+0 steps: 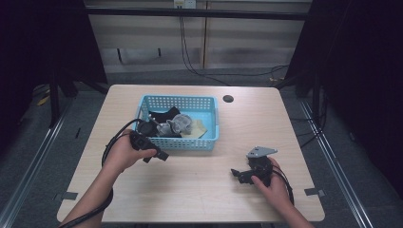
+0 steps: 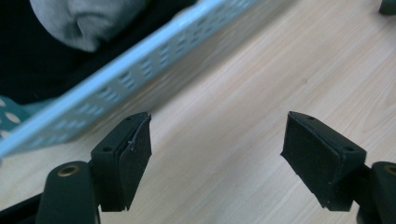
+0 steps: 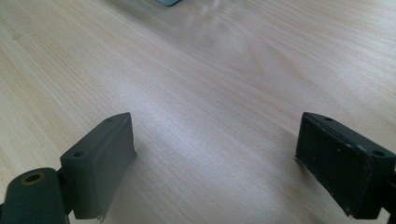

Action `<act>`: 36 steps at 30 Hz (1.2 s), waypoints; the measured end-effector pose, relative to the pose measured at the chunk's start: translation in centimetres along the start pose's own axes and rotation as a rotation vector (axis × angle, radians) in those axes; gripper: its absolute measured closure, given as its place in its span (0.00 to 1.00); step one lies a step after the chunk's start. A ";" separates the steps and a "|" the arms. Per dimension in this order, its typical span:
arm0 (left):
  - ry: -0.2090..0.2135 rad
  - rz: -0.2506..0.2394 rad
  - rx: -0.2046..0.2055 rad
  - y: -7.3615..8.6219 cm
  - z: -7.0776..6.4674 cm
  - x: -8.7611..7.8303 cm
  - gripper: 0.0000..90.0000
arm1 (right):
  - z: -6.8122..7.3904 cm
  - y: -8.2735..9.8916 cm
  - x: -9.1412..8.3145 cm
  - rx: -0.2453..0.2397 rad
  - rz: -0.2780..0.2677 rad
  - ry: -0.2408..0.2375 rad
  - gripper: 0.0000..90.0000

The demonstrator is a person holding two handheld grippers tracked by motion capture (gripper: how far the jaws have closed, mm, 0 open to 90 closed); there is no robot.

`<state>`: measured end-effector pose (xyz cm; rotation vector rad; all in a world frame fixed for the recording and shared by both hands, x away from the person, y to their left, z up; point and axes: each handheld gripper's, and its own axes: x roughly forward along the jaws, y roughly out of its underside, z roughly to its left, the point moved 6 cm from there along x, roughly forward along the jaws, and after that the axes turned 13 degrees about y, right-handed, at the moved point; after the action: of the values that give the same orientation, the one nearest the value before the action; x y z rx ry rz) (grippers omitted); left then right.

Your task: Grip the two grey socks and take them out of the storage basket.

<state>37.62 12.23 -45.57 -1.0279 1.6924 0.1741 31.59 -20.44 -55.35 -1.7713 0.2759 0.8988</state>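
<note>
Light blue perforated plastic basket [image 1: 209, 124] sits on the pale wood-grain table [image 1: 199, 190], just ahead of the left gripper [image 1: 161, 155]. Left gripper's jaws stand wide apart, nothing between them, bare tabletop under the gap. In the left gripper view the basket's near wall [image 2: 116, 79] runs diagonally just beyond the left-hand jaw's tip, not touching it.

Basket contents, packed toward the end nearest the left gripper:
- grey soft bundled cloth, maybe a rolled sock or a plush piece [image 1: 179, 124], blurred, can't say which; in the left gripper view it sits [image 2: 88, 21] above the wall, lying on dark material
- black fabric item [image 1: 164, 115] behind the grey one
- tan flat piece [image 1: 198, 127] on the side away from the left gripper
- far end of the basket floor bare

Right gripper [image 1: 236, 174] is well apart from the basket, off to its right and nearer the person. Its jaws are also spread wide, empty, plain tabletop [image 3: 210, 93] ahead of them. A corner of the basket [image 3: 168, 2] just shows far ahead of those jaws.
</note>
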 end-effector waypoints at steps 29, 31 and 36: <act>-0.117 -0.038 -0.099 -7.6 5.1 0.5 0.26 | 0.0 0.0 0.0 -0.001 -0.005 -0.001 0.12; -0.130 -0.037 -0.109 -7.7 5.6 0.7 0.26 | 0.0 0.0 0.0 -0.001 -0.005 0.000 0.12; -0.147 -0.059 -0.140 -8.1 6.6 1.5 0.26 | 0.0 0.0 0.0 -0.001 -0.005 -0.001 0.12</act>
<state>47.91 10.25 -46.47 -1.1391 1.5324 0.3256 31.64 -20.42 -55.34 -1.7719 0.2701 0.8960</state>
